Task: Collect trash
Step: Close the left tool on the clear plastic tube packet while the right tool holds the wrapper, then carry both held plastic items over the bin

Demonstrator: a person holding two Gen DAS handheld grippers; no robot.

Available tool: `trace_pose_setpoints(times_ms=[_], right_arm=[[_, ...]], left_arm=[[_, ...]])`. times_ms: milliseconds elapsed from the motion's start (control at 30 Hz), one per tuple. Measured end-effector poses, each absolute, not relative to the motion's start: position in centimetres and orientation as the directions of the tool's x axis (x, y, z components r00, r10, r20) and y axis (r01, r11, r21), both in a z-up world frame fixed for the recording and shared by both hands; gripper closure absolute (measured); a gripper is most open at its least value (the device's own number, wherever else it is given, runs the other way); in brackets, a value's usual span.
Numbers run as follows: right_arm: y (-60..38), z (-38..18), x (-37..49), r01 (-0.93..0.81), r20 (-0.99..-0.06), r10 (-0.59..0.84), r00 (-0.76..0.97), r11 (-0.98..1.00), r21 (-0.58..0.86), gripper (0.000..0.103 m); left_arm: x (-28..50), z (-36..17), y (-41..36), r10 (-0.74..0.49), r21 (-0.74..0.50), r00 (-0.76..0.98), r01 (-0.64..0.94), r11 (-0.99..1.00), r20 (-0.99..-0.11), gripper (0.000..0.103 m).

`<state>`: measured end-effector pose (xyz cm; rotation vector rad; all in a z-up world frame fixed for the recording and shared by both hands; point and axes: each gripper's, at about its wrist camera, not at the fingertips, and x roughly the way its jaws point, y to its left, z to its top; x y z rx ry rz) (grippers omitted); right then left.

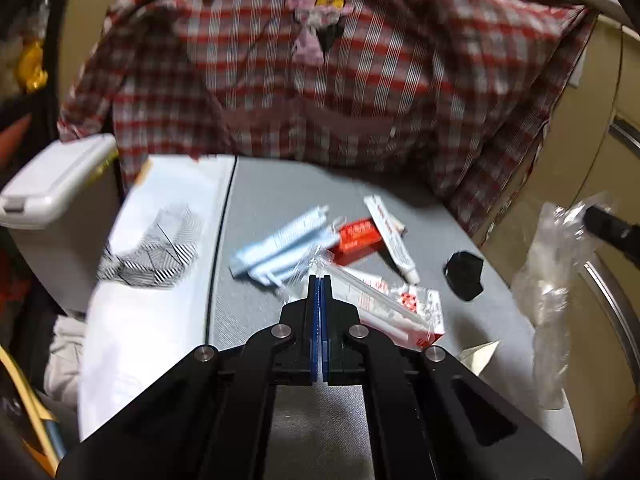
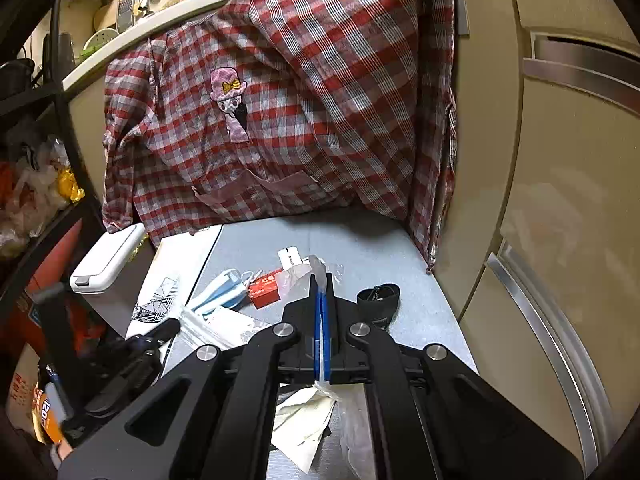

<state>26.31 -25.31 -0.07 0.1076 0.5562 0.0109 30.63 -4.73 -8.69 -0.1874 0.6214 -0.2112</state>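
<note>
On the grey worktop (image 1: 256, 216), the left hand-held gripper (image 1: 320, 280) is pinching shut at the clear wrapper (image 1: 384, 304) slanting rightward; the right hand-held gripper (image 2: 322, 280) is clamping a plastic bag (image 2: 356, 420).

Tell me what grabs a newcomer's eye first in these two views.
The red checked shirt hangs across the back, filling both views. Below it, litter sits mid-table: a blue face mask beside a red box. The right gripper is shut on a clear plastic bag.
</note>
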Motion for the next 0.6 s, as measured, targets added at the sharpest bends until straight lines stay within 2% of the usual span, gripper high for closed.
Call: trace_pose_setpoints(times_ms=[233, 367, 600], right_arm=[[-24.6, 1.5, 24.5, 0.009, -0.492, 0.046, 0.869, 0.994, 0.109, 0.102], [-22.8, 3.6, 22.4, -0.019, -0.444, 0.040, 0.895, 0.999, 0.051, 0.102], [-18.3, 7.1, 17.6, -0.145, -0.361, 0.149, 0.921, 0.989, 0.040, 0.102]], left_arm=[[27.6, -4.3, -3.3, -0.207, -0.169, 0.841, 0.140, 0.976, -0.500, 0.103], [24.9, -1.3, -2.0, -0.182, -0.145, 0.864, 0.129, 0.981, -0.468, 0.103], [19.7, 3.0, 1.7, -0.110, -0.116, 0.893, 0.065, 0.991, -0.436, 0.103]])
